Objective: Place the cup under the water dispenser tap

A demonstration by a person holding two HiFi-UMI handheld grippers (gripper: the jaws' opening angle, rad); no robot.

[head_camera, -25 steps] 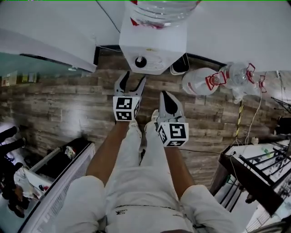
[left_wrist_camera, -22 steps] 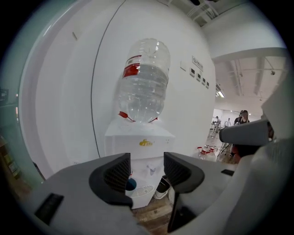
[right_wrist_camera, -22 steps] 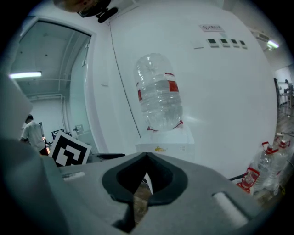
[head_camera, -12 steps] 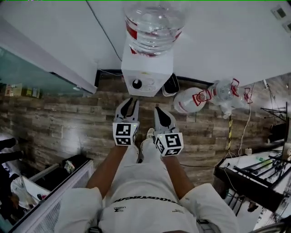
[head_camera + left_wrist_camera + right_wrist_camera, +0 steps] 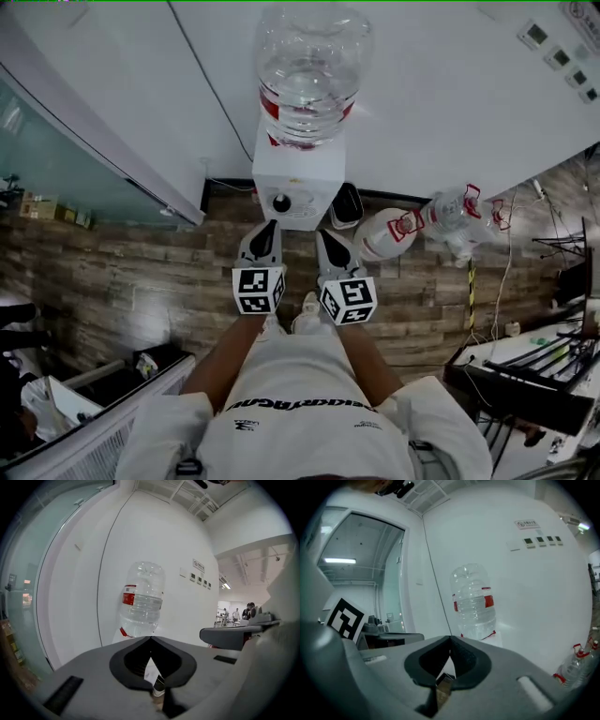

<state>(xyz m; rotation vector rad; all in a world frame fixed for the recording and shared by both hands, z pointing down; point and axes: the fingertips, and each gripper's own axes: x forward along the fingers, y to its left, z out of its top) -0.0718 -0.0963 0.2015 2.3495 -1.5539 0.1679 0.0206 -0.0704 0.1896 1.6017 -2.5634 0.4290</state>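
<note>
The left gripper's (image 5: 267,227) jaws have just been closing and now meet on nothing. The right gripper (image 5: 325,236) is closed and empty too. Both are now higher, off the dispenser (image 5: 298,178). The dark round shape at its front is probably the cup (image 5: 280,202), so placement looks done.

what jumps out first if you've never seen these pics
The big clear water bottle upended on the white dispenser. In front of it the left gripper and right gripper sit side by side, tongs shut and empty, the left's just closed. To its right, spare bottles lie on the floor.
</note>
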